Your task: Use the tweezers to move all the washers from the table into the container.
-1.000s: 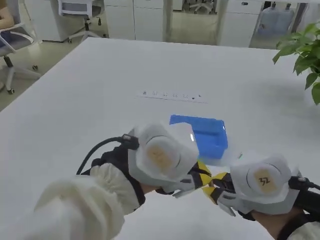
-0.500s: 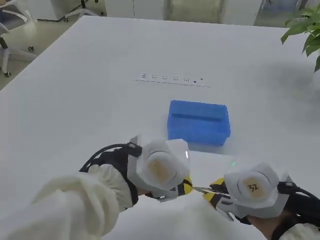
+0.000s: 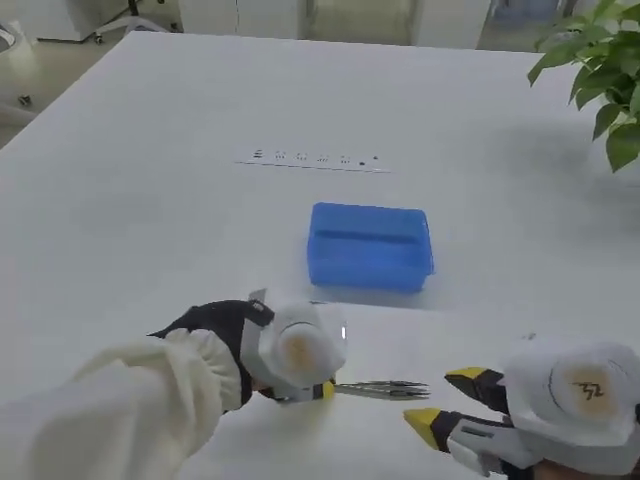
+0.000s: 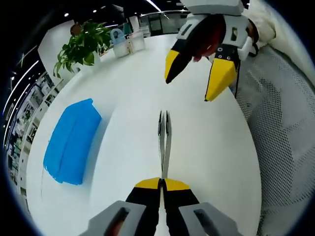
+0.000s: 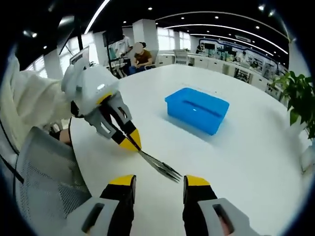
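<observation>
Found the left gripper [image 3: 322, 388] clamped on the handle end of the tweezers [image 3: 382, 389], jaws pressed together around them in the left gripper view, with the thin tips lying close together and pointing toward the right gripper [image 3: 445, 398]. Saw that one with its yellow jaws spread apart and nothing between them, held just off the tweezer tips (near, not touching, going by the right gripper view). Noted nothing pinched in the tips.

Placed the blue container [image 3: 370, 247] on the white table [image 3: 150, 200], farther from the person than both grippers and well apart from the tweezers. Could not make out any washer inside it from this angle. Spotted a row of small things [image 3: 315, 158] beyond the container, too small to call washers with any certainty.

Judged the task barely begun: tool in hand, no washer lifted, none visibly delivered. Reckoned nearly everything left to do, namely finding the washers (perhaps that far row), carrying the tweezers out to them, pinching each piece in turn and dropping it into the container. Marked a leafy plant [image 3: 600, 70] at the table's far right, out of the way.
</observation>
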